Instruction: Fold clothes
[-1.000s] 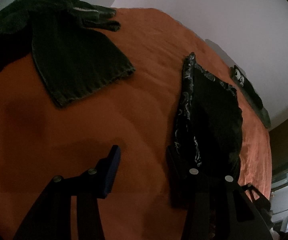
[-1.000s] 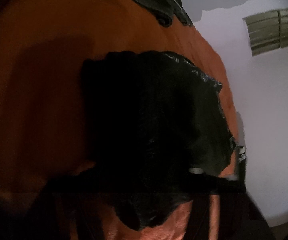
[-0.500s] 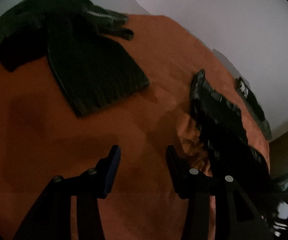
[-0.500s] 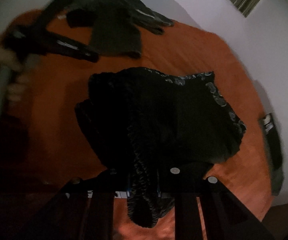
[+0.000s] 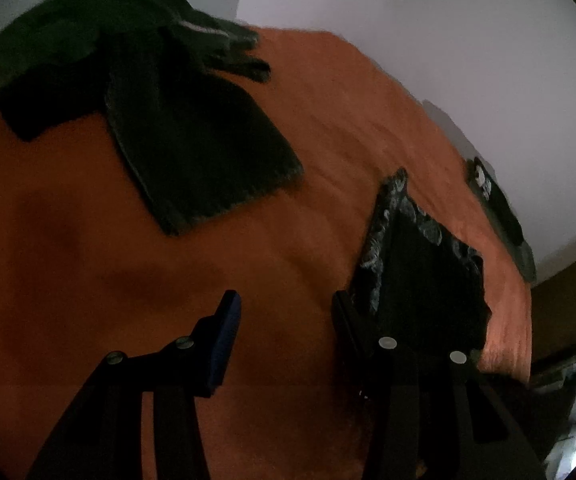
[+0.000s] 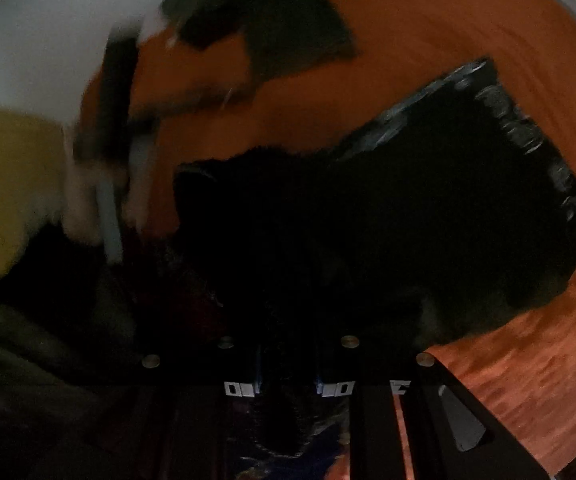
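A black garment (image 5: 428, 280) with a pale patterned border lies on the orange bed cover (image 5: 87, 260), to the right. My left gripper (image 5: 283, 300) hovers open over bare cover just left of it, with nothing between its fingers. In the right wrist view the same black garment (image 6: 408, 208) fills the middle. Its near edge is bunched and runs down between the fingers of my right gripper (image 6: 288, 356), which is shut on it. A dark green sweater (image 5: 191, 140) lies spread at the far left of the bed, also visible as the sweater (image 6: 288, 28) at the top.
A small dark item (image 5: 500, 216) lies along the bed's far right edge by the white wall (image 5: 448, 40). A blurred hand holding the left gripper (image 6: 103, 200) shows in the right wrist view, beside something yellow (image 6: 7, 192). The right wrist view is dim and motion-blurred.
My right gripper has risen and rolled with the black garment's edge pinched, lifting and dragging the cloth. The left gripper has stayed open and shifted only slightly.
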The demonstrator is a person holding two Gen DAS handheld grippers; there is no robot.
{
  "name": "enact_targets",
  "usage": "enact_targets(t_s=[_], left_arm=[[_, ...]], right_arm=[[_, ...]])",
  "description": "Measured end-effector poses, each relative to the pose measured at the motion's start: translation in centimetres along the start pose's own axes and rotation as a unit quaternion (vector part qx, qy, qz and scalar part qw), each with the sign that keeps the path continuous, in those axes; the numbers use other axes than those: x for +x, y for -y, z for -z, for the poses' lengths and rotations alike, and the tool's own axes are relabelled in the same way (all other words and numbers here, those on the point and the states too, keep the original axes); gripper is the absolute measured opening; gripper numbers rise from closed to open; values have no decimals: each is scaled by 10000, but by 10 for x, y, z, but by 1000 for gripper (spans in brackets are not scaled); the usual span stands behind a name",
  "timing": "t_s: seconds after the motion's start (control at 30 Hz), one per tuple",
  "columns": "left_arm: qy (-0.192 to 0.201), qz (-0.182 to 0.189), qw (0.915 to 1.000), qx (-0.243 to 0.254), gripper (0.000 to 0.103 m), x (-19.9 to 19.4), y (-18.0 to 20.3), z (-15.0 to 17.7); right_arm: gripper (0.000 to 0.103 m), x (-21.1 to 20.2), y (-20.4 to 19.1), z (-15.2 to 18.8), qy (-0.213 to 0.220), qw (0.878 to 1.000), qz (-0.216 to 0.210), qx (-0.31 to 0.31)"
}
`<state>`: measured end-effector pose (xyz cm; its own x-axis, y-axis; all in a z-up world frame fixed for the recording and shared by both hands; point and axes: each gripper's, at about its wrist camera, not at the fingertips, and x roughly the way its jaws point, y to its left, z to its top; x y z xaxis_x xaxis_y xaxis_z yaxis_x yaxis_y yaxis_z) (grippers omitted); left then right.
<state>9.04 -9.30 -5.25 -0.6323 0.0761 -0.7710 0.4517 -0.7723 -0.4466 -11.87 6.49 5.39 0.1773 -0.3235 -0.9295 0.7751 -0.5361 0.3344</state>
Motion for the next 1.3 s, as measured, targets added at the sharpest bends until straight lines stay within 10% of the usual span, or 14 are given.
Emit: enact_targets(t_s=[0.23, 0.4, 0.67, 1.1, 1.3], left_arm=[[-326, 271, 9991, 68, 49, 40, 33, -9], [-467, 331, 9956, 739, 49, 65, 80, -4], [-436, 249, 9920, 1156, 49, 85, 92, 7], [-279, 317, 9948, 930, 49, 67, 96, 27], [-295, 207, 9964, 770, 49, 77, 93, 26]], right_arm=[[22, -59, 189, -95, 514, 9885, 727, 1221], [45, -71, 292, -79, 1516, 9359, 700, 3102], [54, 12, 223, 33, 1780, 9411, 78, 2874], [64, 70, 106, 92, 2473, 9108, 2253, 2418], [64, 80, 101, 99, 2472, 9089, 2318, 2428]])
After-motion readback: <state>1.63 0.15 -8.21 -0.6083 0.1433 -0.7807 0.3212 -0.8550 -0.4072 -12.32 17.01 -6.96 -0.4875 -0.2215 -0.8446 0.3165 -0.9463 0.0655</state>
